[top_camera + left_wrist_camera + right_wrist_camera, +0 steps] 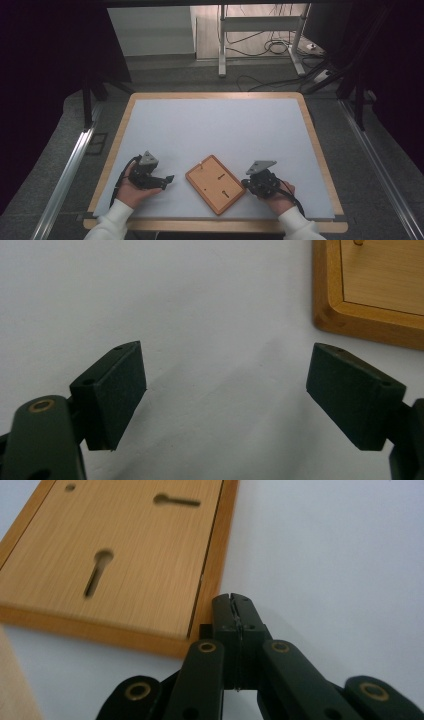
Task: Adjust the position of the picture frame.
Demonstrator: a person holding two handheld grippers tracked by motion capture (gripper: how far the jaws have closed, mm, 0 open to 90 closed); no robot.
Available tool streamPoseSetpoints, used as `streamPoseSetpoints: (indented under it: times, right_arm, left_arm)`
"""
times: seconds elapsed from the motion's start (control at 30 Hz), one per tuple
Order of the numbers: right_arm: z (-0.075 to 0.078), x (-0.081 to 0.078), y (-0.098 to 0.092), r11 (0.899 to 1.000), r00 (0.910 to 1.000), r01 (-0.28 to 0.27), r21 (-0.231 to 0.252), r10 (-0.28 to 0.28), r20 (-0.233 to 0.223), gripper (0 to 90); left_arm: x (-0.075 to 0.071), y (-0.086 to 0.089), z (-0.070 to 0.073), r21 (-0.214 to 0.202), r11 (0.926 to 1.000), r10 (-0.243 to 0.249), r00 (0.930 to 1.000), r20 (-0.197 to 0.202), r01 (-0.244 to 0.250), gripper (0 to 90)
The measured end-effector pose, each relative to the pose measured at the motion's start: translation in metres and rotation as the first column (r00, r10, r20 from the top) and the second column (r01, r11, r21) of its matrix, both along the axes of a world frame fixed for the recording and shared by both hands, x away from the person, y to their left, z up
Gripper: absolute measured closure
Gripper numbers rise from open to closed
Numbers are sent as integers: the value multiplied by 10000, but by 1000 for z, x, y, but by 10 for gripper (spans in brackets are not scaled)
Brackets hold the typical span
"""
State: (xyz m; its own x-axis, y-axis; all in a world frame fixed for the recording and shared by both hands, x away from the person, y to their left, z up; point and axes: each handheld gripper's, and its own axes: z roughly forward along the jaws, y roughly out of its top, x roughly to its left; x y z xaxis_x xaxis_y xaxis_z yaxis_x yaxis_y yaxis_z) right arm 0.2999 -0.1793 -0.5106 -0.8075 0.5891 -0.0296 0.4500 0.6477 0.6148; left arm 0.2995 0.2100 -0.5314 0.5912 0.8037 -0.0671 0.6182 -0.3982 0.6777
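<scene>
Up close, R claw pinched by frame's keyhole slots.

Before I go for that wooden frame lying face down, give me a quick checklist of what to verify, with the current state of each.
1. Wooden frame lies flat, back side up, on the white table mat: ok.
2. Left gripper open, nothing between its pads: ok.
3. Left gripper lined up with the frame: not ok; the frame's corner sits off to the upper right in the left gripper view.
4. Right gripper ready to grasp: not ok; its jaws are shut with nothing between them.
5. Right gripper tip at the frame's edge: ok for position; whether it touches the rim, cannot tell.
6. Frame's back panel seated in its rim: cannot tell.
</scene>
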Motion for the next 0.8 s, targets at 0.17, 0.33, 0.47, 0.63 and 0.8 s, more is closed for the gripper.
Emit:
streamPoseSetpoints:
  times: [0.17, 0.33, 0.47, 0.63, 0.8]
  right_arm:
    - [-2, -12, -10, 9997, 9997, 211, 106, -209, -153, 900]
    - [1, -21, -12, 9994, 9996, 227, 256, -223, -175, 900]
    - [2, -27, -9, 9965, 9956, -272, 792, 341, -867, 900]
    - [5, -32, -2, 9977, 9989, -417, 536, 426, -170, 900]
    - [2, -20, -18, 9971, 9989, 471, 600, -470, -31, 900]
  left_arm:
    - [0, -2, 0, 31, 10000, -32, 10000, 7, 32, 161]
    - [0, -3, 0, 47, 10000, -67, 10000, 47, 67, 167]
    - [0, -3, 0, 48, 10000, -79, 10000, 34, 79, 168]
    - [-1, -3, 0, 40, 10000, -82, 10000, 35, 82, 168]
    - [0, -3, -1, 51, 10000, -82, 10000, 8, 81, 168]
